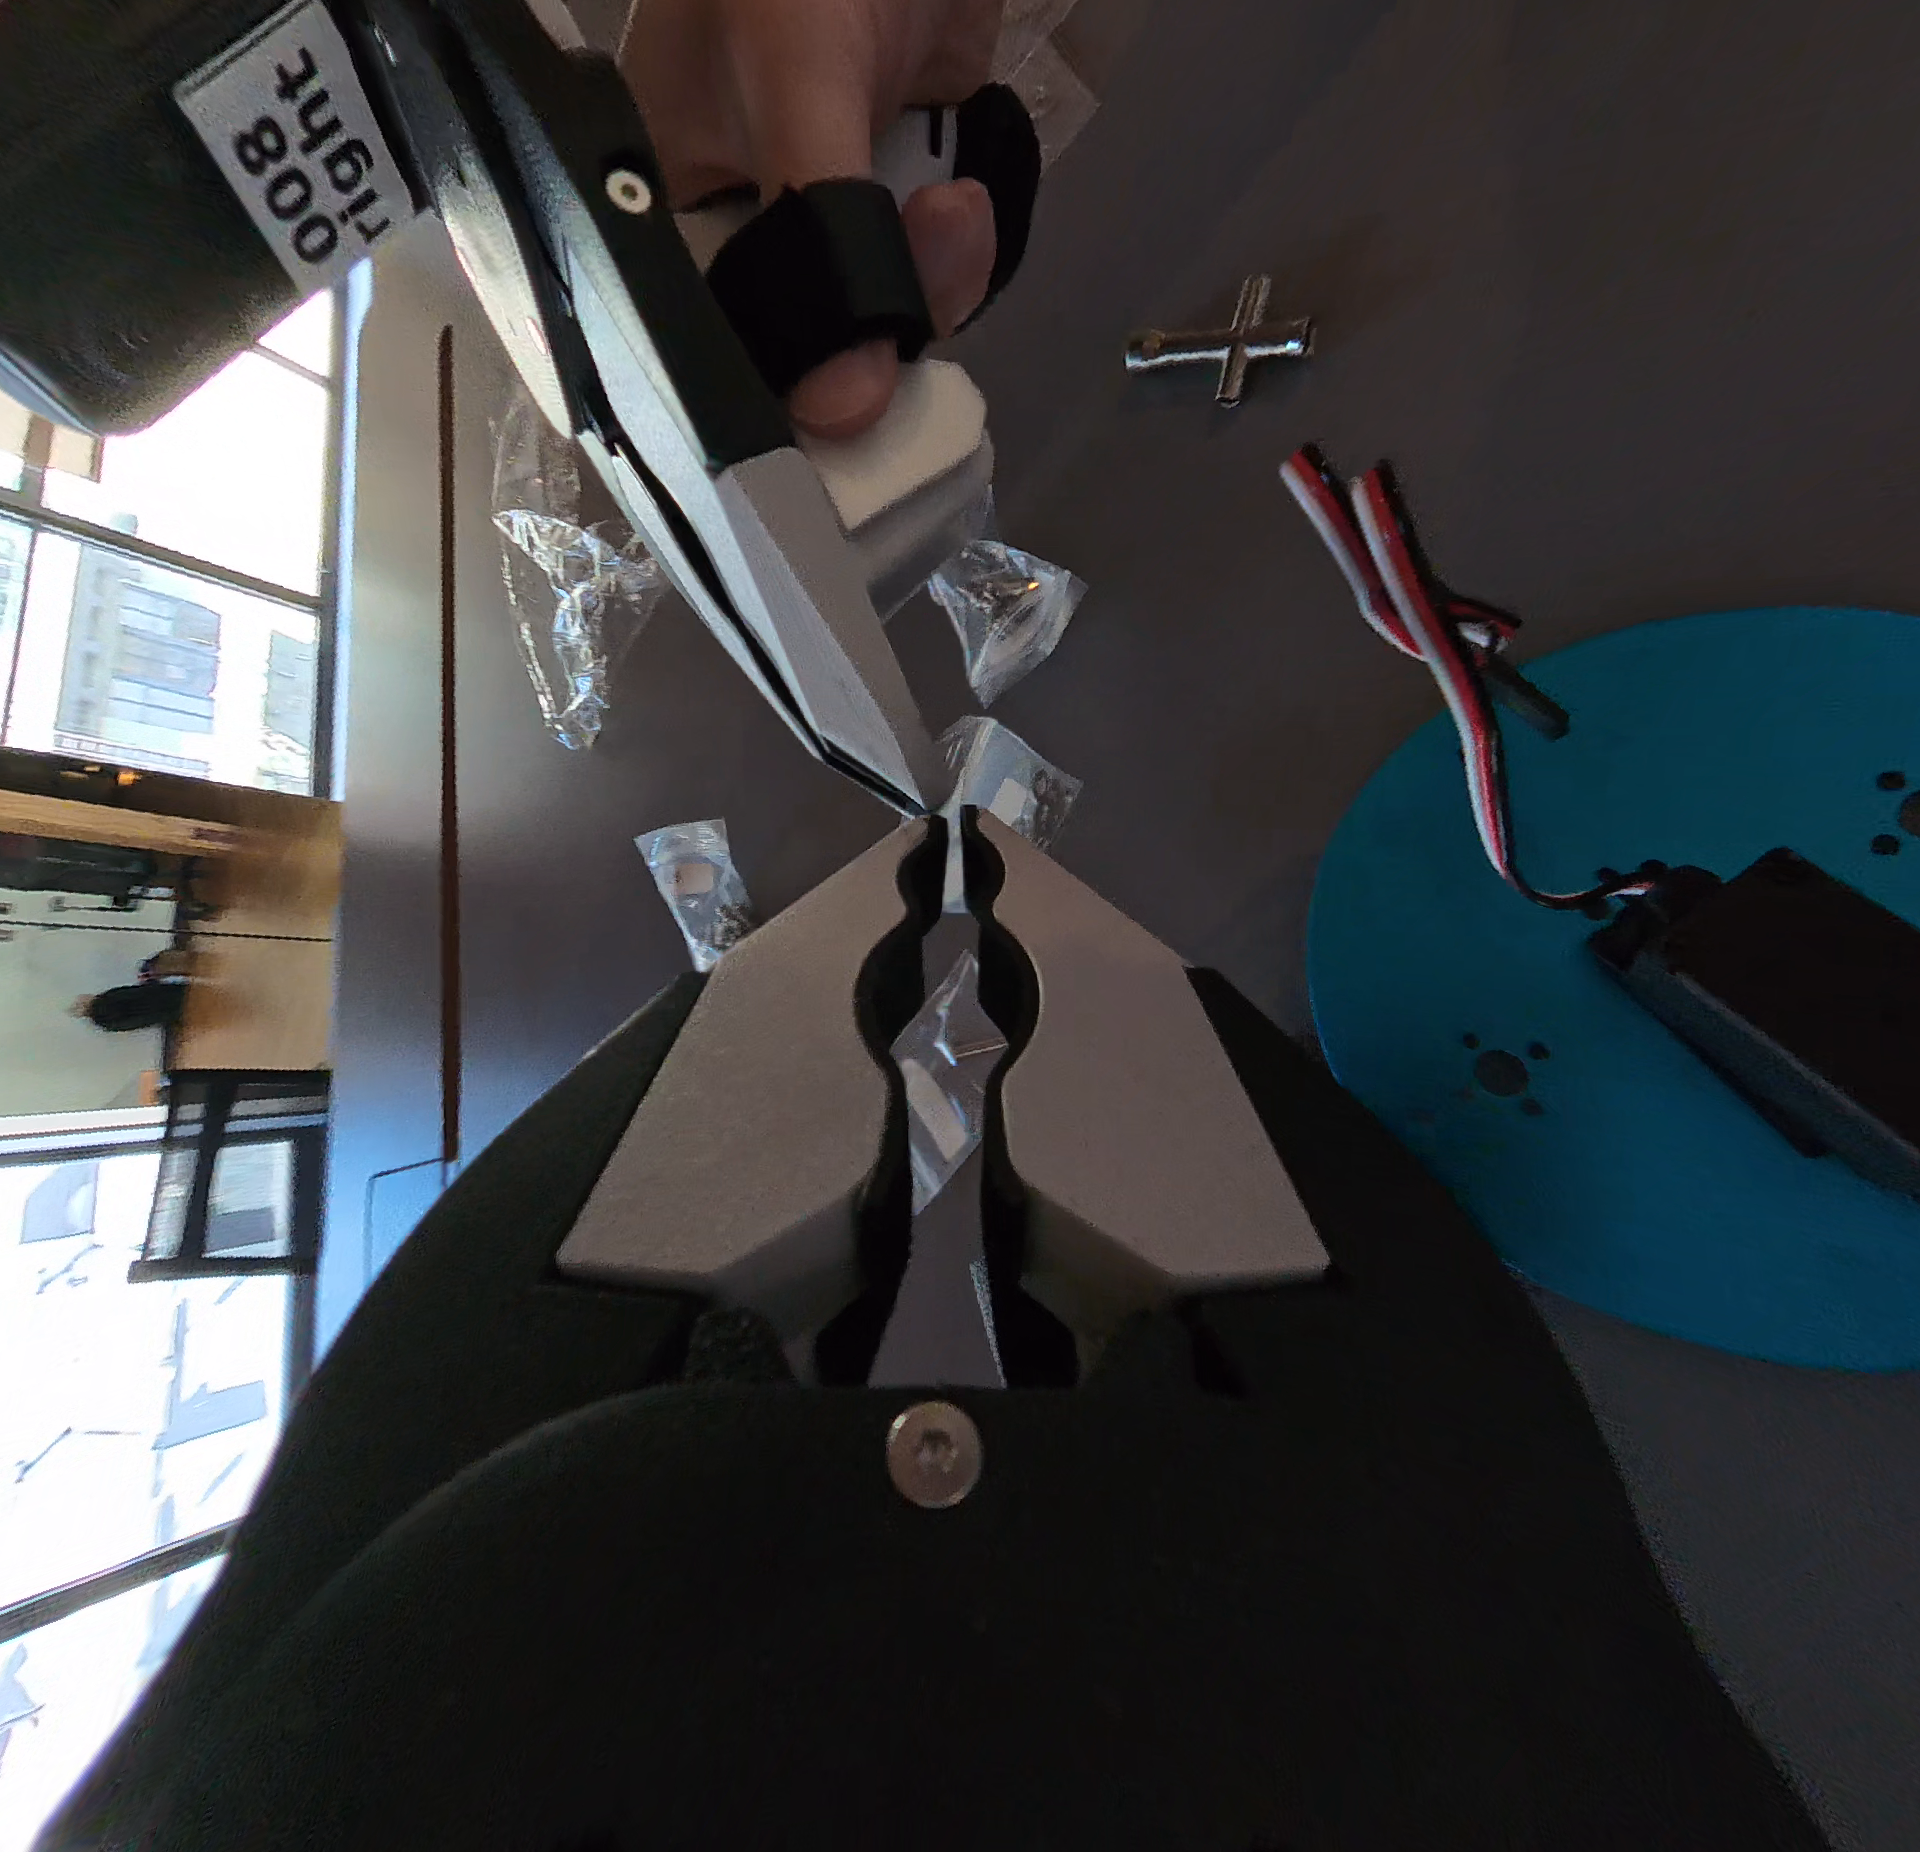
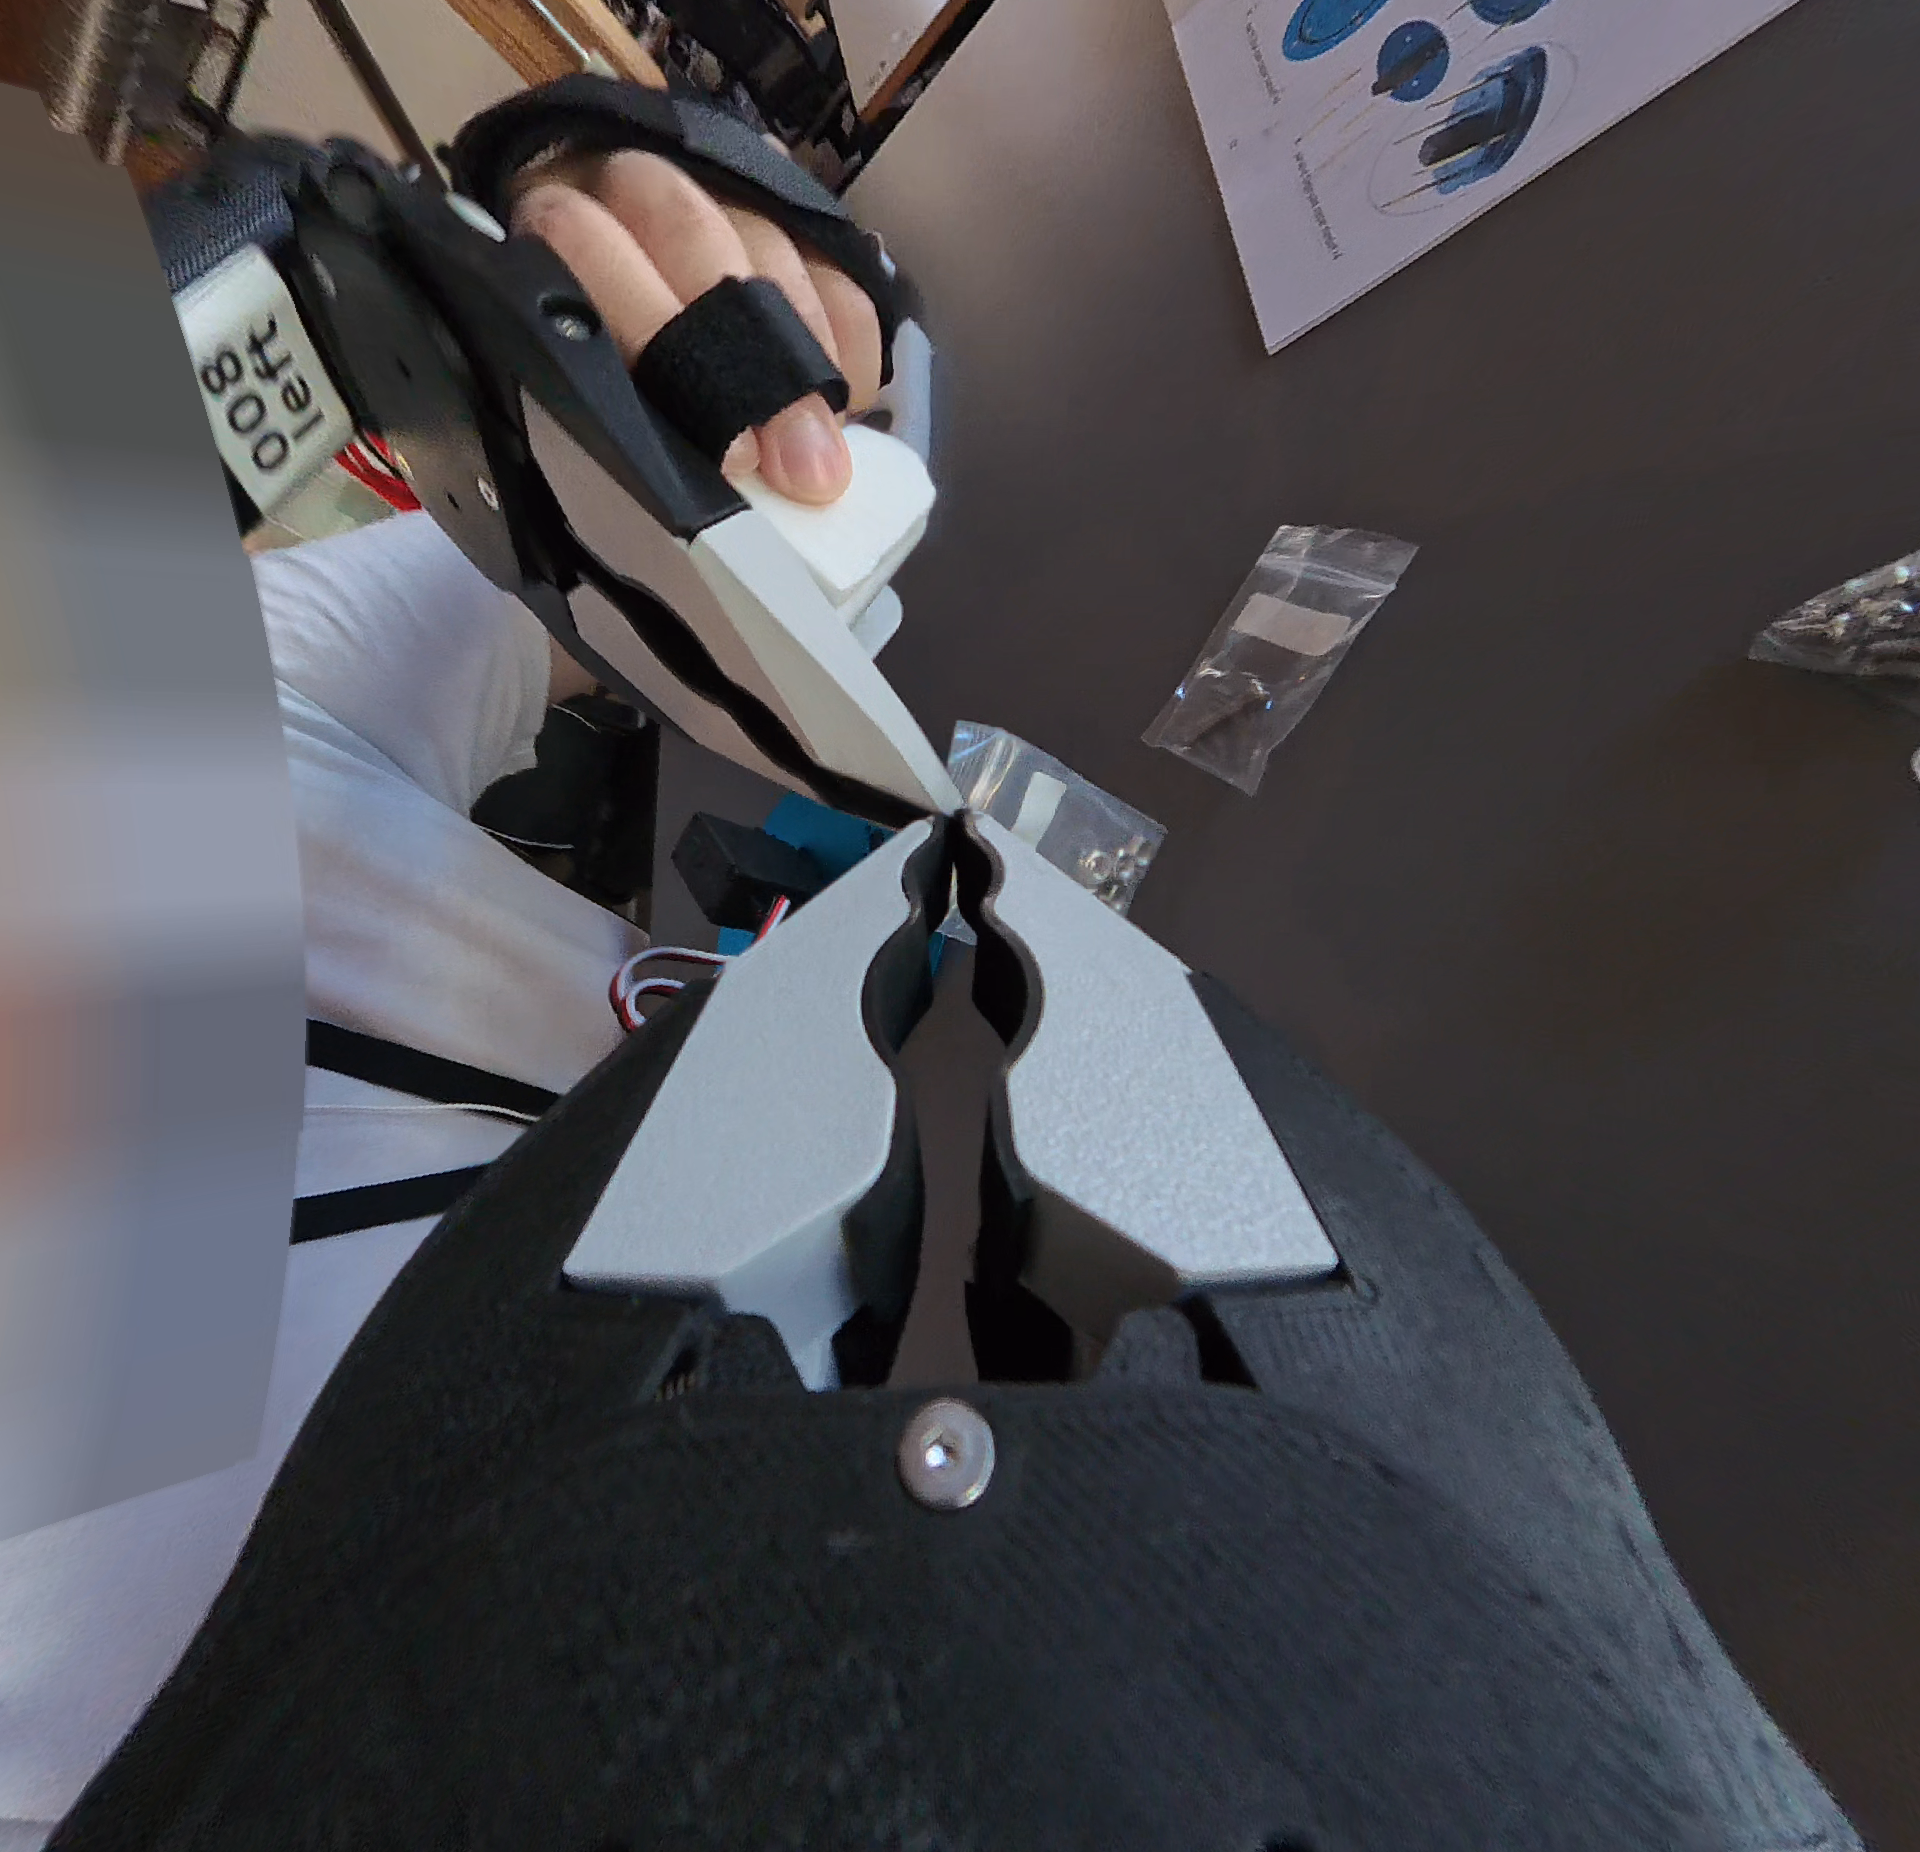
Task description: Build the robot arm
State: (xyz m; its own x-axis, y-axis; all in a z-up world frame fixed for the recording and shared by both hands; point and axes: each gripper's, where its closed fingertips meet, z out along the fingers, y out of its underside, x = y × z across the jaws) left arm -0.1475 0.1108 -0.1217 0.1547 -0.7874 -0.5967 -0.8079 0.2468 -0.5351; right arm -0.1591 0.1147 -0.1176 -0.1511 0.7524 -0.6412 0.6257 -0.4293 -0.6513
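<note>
Left claw (image 1: 954,828) pinched together on a clear crinkly plastic bag (image 1: 1013,776); film of it also shows between the grey matte fingers (image 1: 769,1064). Right claw (image 2: 956,828) likewise clamped on the same bag (image 2: 1060,815), tip to tip with the left one; bag holds small metal bits and a white tag, lifted above the dark matte bench (image 1: 1558,192). Both claws have black textured plastic bodies; each carries a white label with writing. More clear bags (image 1: 561,597) lie towards the bench's window-side edge, open bench between them. Metal cross-shaped wrench (image 1: 1226,348) lies apart. Blue round disc (image 1: 1558,1127) with drilled holes carries a black box-shaped servo (image 1: 1787,1002) with red-white-black wires (image 1: 1392,576). A printed sheet (image 2: 1455,119) with blue diagrams lies near the far edge, another bag (image 2: 1278,649) near it.
</note>
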